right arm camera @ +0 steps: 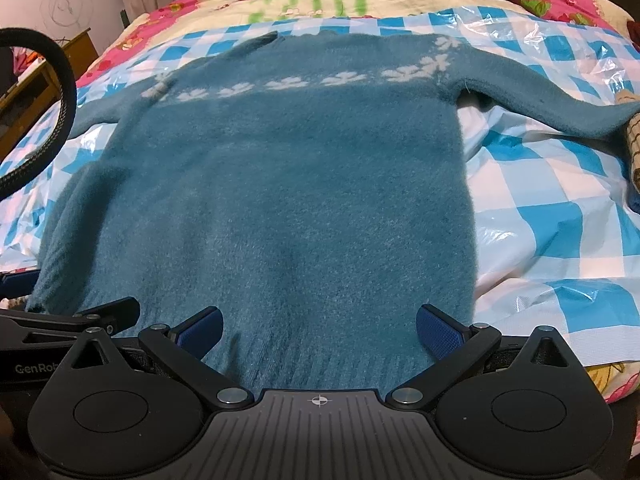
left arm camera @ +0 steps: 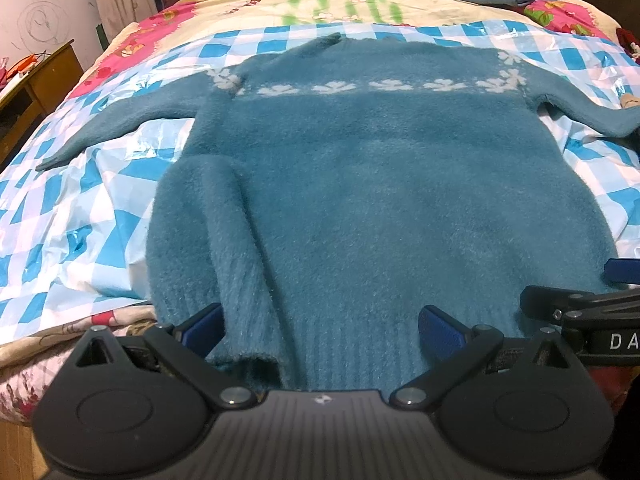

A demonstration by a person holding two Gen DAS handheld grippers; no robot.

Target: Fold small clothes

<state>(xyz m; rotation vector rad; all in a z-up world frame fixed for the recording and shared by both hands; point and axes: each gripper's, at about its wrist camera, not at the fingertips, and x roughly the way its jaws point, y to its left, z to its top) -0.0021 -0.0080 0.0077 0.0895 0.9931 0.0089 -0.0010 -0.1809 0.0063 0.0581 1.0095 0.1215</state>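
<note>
Sweater (left arm camera: 360,184) flat on bed (left arm camera: 280,4), sleeves out, fold not started. Left gripper (left arm camera: 320,330) and right gripper (right arm camera: 318,330) at hem, fingers spread, empty. Next: pinch hem corners.

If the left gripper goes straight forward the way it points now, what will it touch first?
Most likely the ribbed hem of the teal sweater. The left gripper is open with that hem lying between its fingers, so almost no travel remains, though exact depth is unclear.
</note>
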